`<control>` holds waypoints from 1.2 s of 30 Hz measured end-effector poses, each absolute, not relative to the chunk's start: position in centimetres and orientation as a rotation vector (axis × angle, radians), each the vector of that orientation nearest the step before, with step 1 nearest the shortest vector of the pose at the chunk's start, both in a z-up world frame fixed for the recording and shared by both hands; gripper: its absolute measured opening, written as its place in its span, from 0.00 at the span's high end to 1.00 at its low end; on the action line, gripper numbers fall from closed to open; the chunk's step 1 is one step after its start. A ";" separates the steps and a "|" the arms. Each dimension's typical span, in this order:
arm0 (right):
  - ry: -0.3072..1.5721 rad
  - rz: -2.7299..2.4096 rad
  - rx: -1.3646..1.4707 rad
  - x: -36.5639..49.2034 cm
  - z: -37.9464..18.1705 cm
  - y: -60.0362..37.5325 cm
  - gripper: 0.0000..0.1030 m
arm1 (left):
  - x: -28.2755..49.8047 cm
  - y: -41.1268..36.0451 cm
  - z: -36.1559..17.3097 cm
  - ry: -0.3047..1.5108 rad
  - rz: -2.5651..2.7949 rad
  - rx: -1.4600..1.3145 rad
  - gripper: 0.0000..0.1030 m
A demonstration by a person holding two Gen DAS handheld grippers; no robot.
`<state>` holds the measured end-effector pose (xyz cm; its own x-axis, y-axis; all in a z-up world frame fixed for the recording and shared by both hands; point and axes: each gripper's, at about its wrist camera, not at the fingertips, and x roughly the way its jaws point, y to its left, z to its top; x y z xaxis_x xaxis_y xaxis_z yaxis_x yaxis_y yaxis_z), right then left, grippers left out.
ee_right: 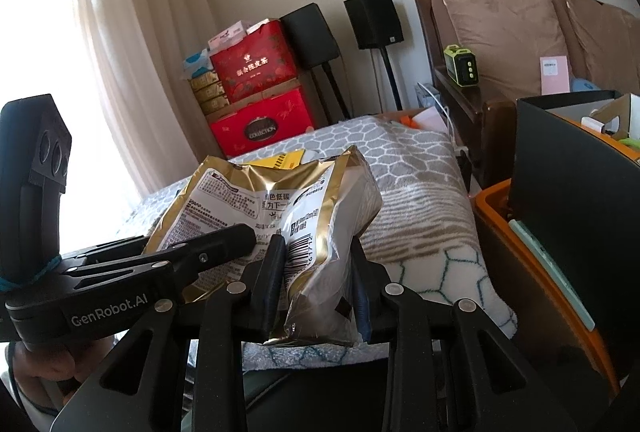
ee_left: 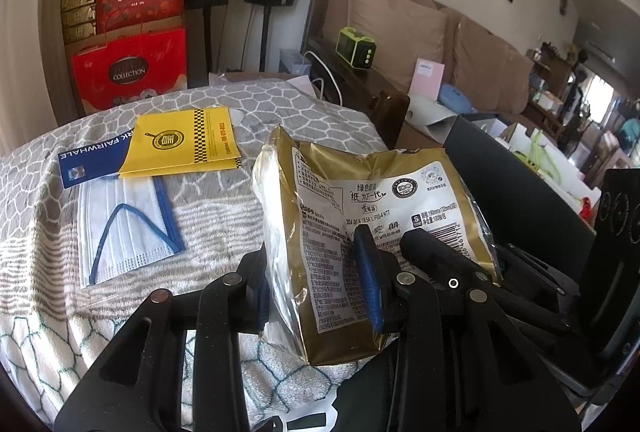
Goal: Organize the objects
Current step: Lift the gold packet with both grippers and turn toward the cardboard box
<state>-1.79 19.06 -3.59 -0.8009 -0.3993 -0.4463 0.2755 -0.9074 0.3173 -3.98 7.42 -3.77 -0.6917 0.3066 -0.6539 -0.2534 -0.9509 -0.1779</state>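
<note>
Gripping one gold pack (ee_left: 360,232) between them, both grippers hold it above the blanket-covered desk (ee_left: 224,104). The left gripper (ee_left: 320,272) has its jaws clamped on the pack's left part, and the right gripper (ee_right: 316,272) has its jaws clamped on the barcode end. A mask (ee_left: 124,224) and a yellow envelope (ee_left: 184,144) lie on the desk, left of the pack.
</note>
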 end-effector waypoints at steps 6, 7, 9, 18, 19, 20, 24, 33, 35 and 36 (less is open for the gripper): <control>-0.338 -2.667 0.707 -1.8 -3.4 19.1 0.71 | -3.8 7.5 -3.4 -0.104 2.641 -1.015 0.67; -0.340 -2.667 0.706 -1.8 -3.4 19.1 0.71 | -3.8 7.5 -3.3 -0.102 2.642 -1.013 0.67; -0.337 -2.669 0.707 -1.8 -3.4 19.1 0.71 | -3.8 7.6 -3.3 -0.097 2.643 -1.012 0.67; -0.336 -2.680 0.668 -1.3 -3.2 19.5 0.71 | -3.4 7.6 -2.9 -0.095 2.651 -0.981 0.67; -0.336 -2.682 0.663 -1.3 -3.1 19.5 0.71 | -3.4 7.7 -2.9 -0.092 2.653 -0.972 0.67; -0.335 -2.684 0.658 -1.2 -3.1 19.5 0.71 | -3.3 7.7 -2.8 -0.090 2.655 -0.965 0.67; -0.331 -2.691 0.642 -1.0 -2.9 19.5 0.71 | -3.1 7.8 -2.7 -0.088 2.659 -0.949 0.67; -0.344 -2.708 0.584 -0.2 -2.5 19.9 0.71 | -2.7 8.2 -1.9 -0.067 2.673 -0.890 0.67; -0.347 -2.711 0.571 -0.1 -2.3 20.0 0.71 | -2.6 8.4 -1.7 -0.064 2.676 -0.879 0.67; -0.346 -2.714 0.566 0.0 -2.2 20.0 0.71 | -2.6 8.4 -1.6 -0.064 2.676 -0.875 0.67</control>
